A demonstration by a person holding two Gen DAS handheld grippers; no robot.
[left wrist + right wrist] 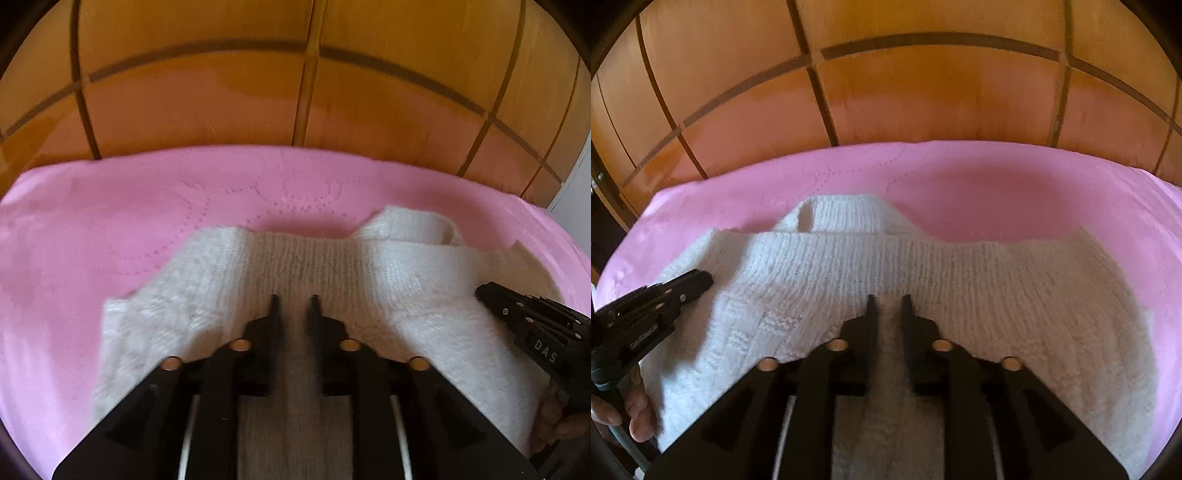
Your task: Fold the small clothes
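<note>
White knit garment on pink blanket, directly under both tongs. Left gripper and right gripper slightly parted over the knit, gripping nothing.

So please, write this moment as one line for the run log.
stage: fold under way | knit: white, on pink cover | left tool: open, over knit | right tool: open, over knit
</note>
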